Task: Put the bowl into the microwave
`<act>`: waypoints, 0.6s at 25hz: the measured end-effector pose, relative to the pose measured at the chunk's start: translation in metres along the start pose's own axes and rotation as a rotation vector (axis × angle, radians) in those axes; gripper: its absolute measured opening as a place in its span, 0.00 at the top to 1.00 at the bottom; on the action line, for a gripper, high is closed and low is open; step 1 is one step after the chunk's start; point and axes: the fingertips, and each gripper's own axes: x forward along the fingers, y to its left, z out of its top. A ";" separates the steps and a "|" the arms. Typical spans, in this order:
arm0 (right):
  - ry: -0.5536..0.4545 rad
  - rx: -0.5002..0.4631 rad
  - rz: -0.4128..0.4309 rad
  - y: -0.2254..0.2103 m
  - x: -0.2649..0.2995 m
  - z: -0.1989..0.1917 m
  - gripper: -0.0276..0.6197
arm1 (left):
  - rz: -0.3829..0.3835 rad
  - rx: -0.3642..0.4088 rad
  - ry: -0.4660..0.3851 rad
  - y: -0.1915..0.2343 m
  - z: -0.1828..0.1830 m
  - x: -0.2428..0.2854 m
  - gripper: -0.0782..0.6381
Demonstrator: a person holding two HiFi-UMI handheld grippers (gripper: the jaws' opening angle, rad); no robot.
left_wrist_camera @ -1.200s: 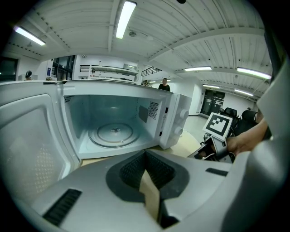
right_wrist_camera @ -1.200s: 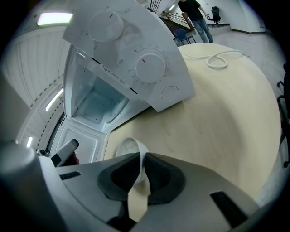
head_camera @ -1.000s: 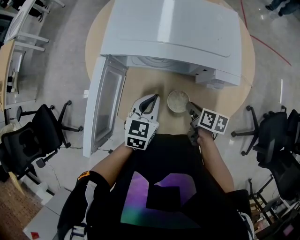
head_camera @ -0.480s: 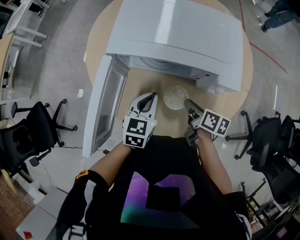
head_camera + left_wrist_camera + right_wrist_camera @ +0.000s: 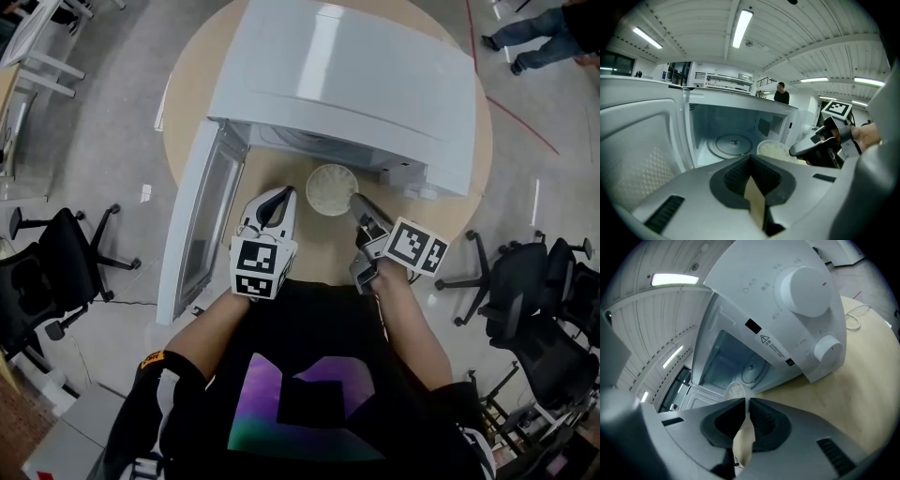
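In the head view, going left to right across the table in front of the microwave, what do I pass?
Open microwave door → left gripper → bowl → right gripper, shut on the bowl's rim.

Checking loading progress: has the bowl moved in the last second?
Yes. Gripped at its rim by the right gripper, the bowl has moved forward toward the microwave. In the head view, the gap to its open front has nearly closed.
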 end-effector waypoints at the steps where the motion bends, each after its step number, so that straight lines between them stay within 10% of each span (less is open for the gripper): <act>1: -0.005 0.001 0.003 0.003 0.002 0.003 0.89 | 0.005 -0.002 -0.005 0.002 0.002 0.001 0.83; 15: -0.098 0.048 0.010 0.015 0.038 0.039 0.89 | 0.096 -0.013 -0.057 0.037 0.028 0.019 0.83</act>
